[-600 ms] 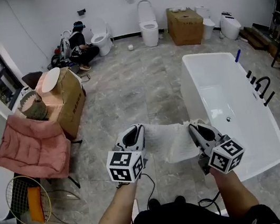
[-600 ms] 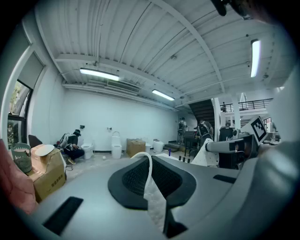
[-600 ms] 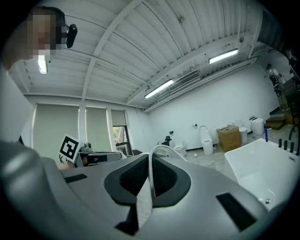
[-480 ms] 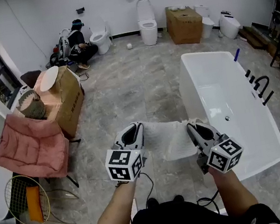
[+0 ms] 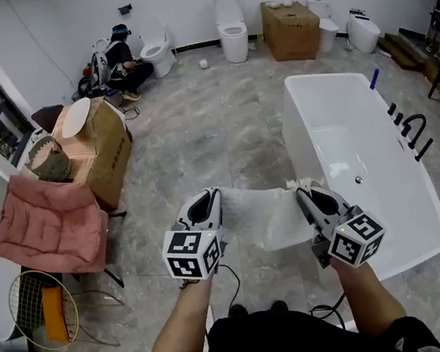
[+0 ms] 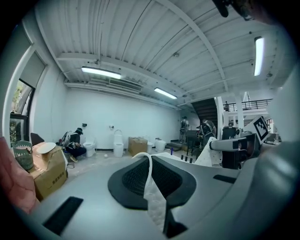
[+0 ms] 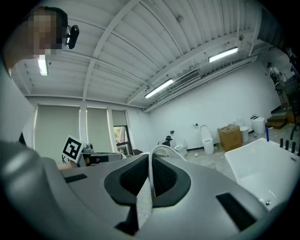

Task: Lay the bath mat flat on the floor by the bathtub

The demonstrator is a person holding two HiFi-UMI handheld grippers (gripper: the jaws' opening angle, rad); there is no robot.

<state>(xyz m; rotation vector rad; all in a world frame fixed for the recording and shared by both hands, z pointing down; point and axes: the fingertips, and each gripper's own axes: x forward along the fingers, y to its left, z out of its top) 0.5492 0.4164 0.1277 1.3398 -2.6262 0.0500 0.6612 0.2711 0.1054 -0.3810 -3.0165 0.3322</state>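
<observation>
Left gripper (image 5: 204, 202): fingers (image 6: 127, 182) clenched on one edge of the white bath mat (image 5: 263, 219). Right gripper (image 5: 306, 196): fingers (image 7: 166, 180) clenched on the opposite edge. Mat slung between the two, sagging, held above the grey floor (image 5: 198, 145). Bathtub (image 5: 373, 186) just beside the right gripper at 3 o'clock, running toward 1 o'clock.

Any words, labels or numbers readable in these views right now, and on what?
No text can be read anywhere.
On the cardboard box beside the pink chair: dark print on its side, too blurred to read.
On the marker cubes: black-and-white square patterns only, no words.
</observation>
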